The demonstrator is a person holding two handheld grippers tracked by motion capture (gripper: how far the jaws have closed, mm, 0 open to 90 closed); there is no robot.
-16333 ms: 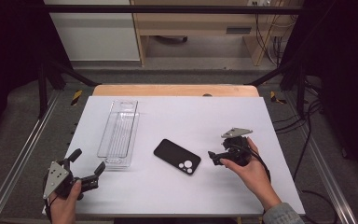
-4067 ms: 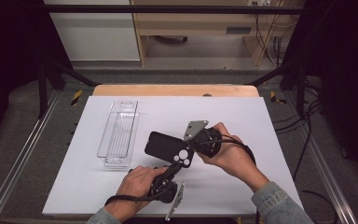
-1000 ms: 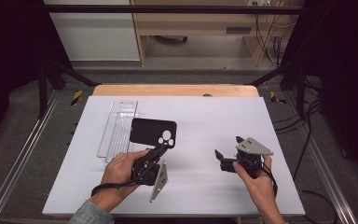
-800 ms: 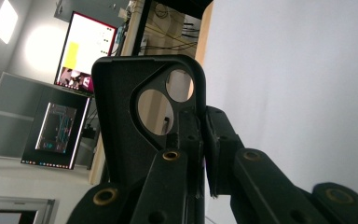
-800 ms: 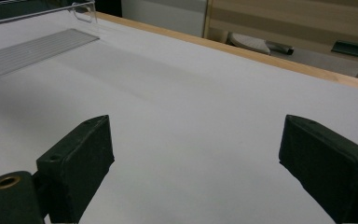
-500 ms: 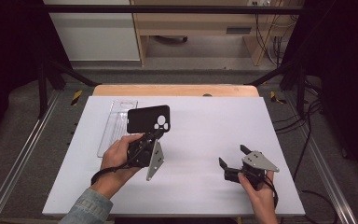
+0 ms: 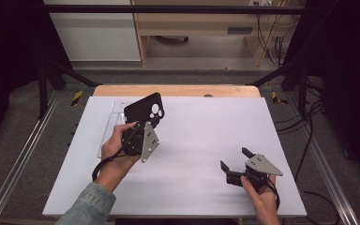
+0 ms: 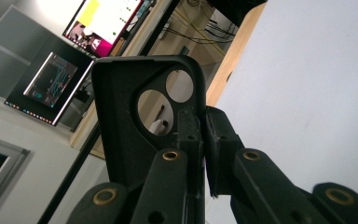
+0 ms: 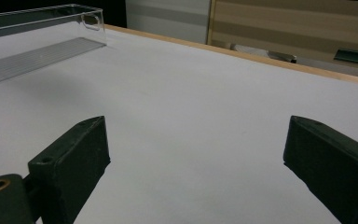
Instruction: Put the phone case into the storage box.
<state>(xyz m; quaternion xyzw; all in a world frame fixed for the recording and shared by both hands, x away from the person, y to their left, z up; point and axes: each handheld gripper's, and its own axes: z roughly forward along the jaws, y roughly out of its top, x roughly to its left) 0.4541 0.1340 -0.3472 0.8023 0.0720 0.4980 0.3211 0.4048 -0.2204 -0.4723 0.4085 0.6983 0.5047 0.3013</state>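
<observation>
One black phone case is what we pinch by its edge in our left gripper, lifted above the clear tray, likely for lowering in; our right gripper, jaws spread, rests well right of the tray.

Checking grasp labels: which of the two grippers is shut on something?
The left gripper, jaws clamped on the black phone case lifted over the clear tray. The right gripper is open above the table.

a lab: framed white table, trailing cables, wall monitors.
</observation>
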